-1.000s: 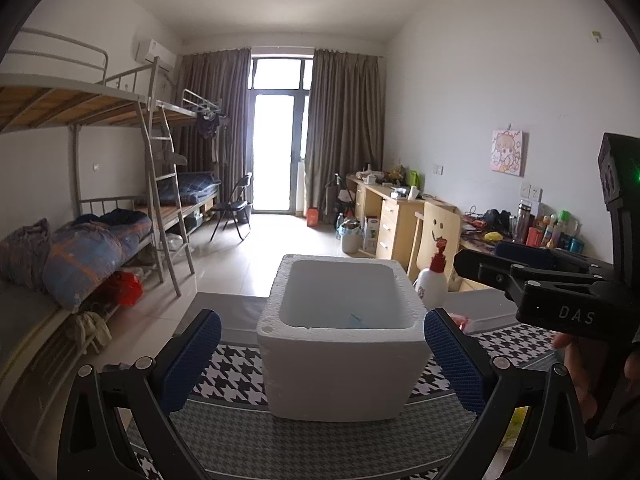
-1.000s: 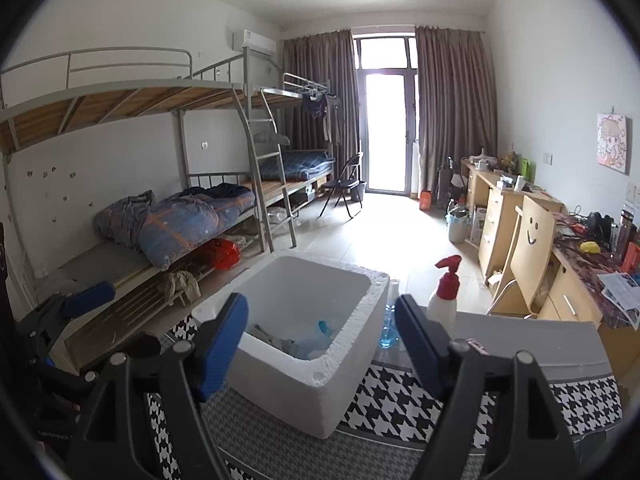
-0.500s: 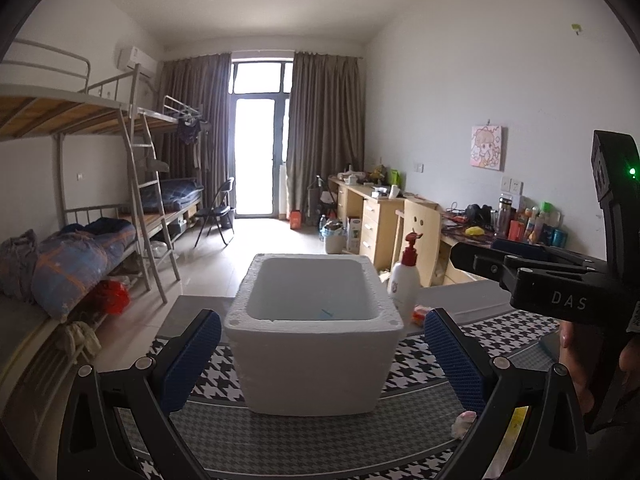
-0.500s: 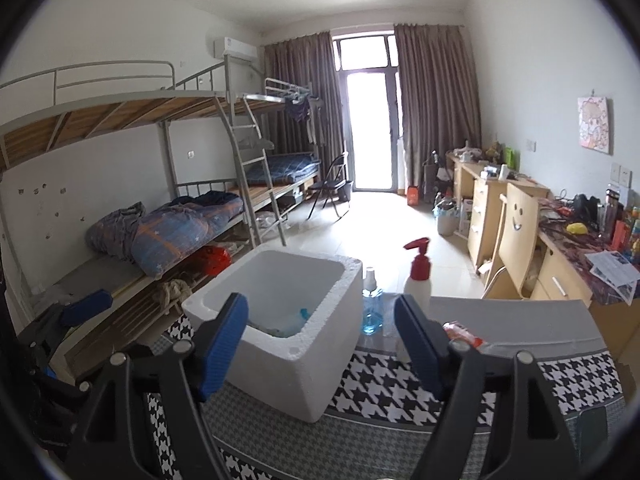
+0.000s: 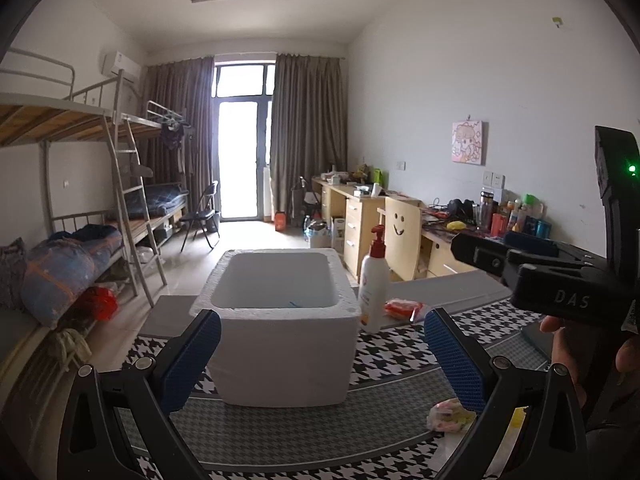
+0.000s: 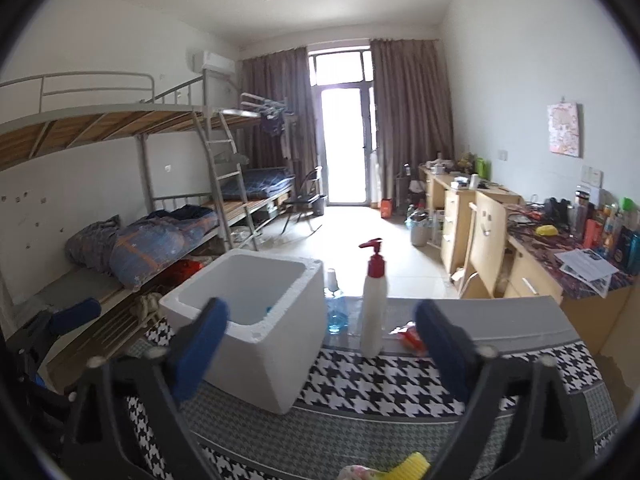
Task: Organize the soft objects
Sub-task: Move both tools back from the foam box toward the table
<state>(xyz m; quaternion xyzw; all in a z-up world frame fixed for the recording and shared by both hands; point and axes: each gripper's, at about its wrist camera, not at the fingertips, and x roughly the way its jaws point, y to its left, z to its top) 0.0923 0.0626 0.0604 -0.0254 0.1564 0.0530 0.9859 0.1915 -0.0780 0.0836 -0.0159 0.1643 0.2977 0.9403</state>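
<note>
Left wrist view shows the left gripper (image 5: 322, 360) with its blue-padded jaws spread wide and nothing between them, hovering above a table covered in a black-and-white houndstooth cloth (image 5: 400, 360). Straight ahead on that cloth stands a white foam box (image 5: 280, 340), open at the top. Just right of the box stands a white pump bottle with a red top (image 5: 374, 280), and a red-orange packet (image 5: 402, 307) lies beside its base. A small soft pastel bundle (image 5: 450, 419) lies on the cloth by the left gripper's right finger. From the right wrist view, the right gripper (image 6: 322, 354) has just been opening; its jaws stand wide apart and empty, with the box ahead to the left and a clear bottle of blue liquid (image 6: 335, 312) between box and pump bottle. A soft yellow and pink item (image 6: 384, 470) peeks in at the bottom edge.
</note>
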